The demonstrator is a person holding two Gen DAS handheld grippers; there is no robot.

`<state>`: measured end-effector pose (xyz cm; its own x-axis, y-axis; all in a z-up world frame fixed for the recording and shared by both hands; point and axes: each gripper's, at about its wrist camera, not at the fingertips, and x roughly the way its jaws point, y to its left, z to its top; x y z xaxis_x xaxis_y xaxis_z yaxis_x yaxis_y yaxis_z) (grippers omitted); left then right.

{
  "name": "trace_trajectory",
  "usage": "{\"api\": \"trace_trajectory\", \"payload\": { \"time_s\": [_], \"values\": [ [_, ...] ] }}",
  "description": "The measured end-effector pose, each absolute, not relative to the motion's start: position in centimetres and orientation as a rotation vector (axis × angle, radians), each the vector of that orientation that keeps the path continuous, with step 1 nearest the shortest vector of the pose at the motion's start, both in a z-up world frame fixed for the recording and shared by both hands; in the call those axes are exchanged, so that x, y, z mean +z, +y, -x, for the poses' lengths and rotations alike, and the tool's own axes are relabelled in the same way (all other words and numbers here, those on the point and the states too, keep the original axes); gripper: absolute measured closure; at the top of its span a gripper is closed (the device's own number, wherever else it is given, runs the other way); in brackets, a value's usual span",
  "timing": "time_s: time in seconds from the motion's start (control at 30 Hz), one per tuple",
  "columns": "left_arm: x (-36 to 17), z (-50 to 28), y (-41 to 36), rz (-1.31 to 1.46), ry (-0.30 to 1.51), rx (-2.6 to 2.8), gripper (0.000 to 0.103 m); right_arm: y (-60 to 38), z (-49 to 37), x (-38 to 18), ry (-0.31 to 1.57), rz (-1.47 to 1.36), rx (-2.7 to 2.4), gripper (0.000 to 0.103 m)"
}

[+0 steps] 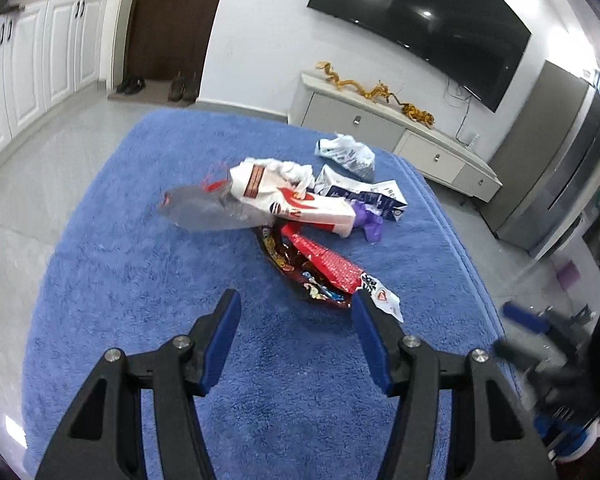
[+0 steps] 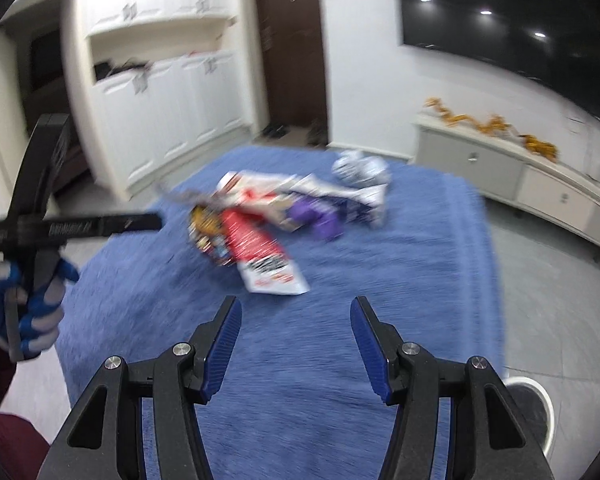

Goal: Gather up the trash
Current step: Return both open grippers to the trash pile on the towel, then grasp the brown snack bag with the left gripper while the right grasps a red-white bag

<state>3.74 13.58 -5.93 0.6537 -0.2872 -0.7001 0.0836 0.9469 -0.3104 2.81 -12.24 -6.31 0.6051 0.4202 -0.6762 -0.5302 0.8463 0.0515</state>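
- Centrally, a blue rug (image 1: 140,280) carries a trash pile (image 1: 300,216) (wrappers, bags); television (image 1: 420,24) behind.
- Left hand-held gripper (image 1: 296,304) and right hand-held gripper (image 2: 296,308) hover, both spread apart, holding nothing.

surface: blue fuzzy blanket (image 1: 140,280) (over a table, probably)
on it: trash pile (image 1: 300,216), crumpled white bag (image 1: 346,152)

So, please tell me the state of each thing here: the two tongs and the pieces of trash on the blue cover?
Left tongs: open, empty, above the blue cover.
Right tongs: open, empty.
Red wrapper: lying flat, on the dark snack bag.
White carton: lying on its side.
Clear bag: crumpled.
Purple scrap: crumpled.
White bag: crumpled, apart from the pile.
TV: off.
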Motion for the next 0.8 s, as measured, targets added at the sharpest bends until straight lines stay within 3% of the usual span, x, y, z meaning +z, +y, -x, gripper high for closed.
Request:
{"api": "trace_trajectory", "payload": {
  "time_s": [0.2, 0.3, 0.47, 0.6, 0.8],
  "values": [
    [-7.5, -7.0, 13.1, 0.317, 0.882, -0.217, 0.049, -8.2, -5.0, -9.5, 0.786, 0.262, 0.624, 0.049],
    [-8.8, -8.8, 13.1, 0.338, 0.919, -0.213, 0.055, -6.9, -7.2, -11.2, 0.805, 0.305, 0.622, 0.052],
    [-10.3, -10.3, 12.6, 0.340, 0.964, -0.243, 0.067, -7.0, -10.1, -12.2, 0.828, 0.299, 0.623, 0.074],
    [-11.0, -11.0, 11.4, 0.321, 0.984, -0.266, 0.070, -7.8, -11.5, -11.8, 0.828, 0.269, 0.634, 0.082],
    [-11.7, -11.3, 9.5, 0.285, 0.996, -0.275, 0.092, -8.2, -11.4, -11.6, 0.824, 0.247, 0.657, 0.094]
  ]
}}
